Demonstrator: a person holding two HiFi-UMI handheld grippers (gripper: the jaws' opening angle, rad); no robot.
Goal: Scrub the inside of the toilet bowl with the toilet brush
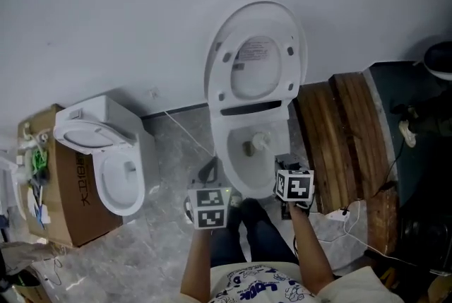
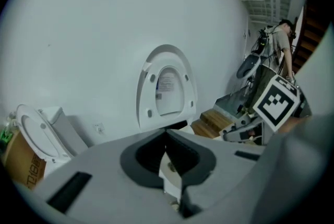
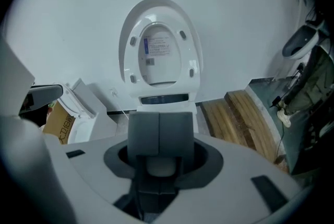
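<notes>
The white toilet (image 1: 251, 146) stands against the wall with its lid and seat (image 1: 256, 61) raised. A white toilet brush (image 1: 260, 141) reaches into the bowl from the right. My right gripper (image 1: 282, 164) is over the bowl's front right rim. In the right gripper view its pads (image 3: 147, 134) are pressed together, and a white rounded piece (image 3: 160, 167) sits just below them. It looks shut on the brush handle. My left gripper (image 1: 208, 171) hovers at the bowl's front left, its jaws meeting at the tips (image 2: 166, 134), nothing held.
A second toilet (image 1: 113, 153) stands to the left, and a cardboard box (image 1: 67, 185) sits beyond it. Wooden planks (image 1: 346, 139) lie right of the bowl, with cables (image 1: 349, 213) on the floor. A person (image 2: 282, 45) stands far right. My legs are just before the bowl.
</notes>
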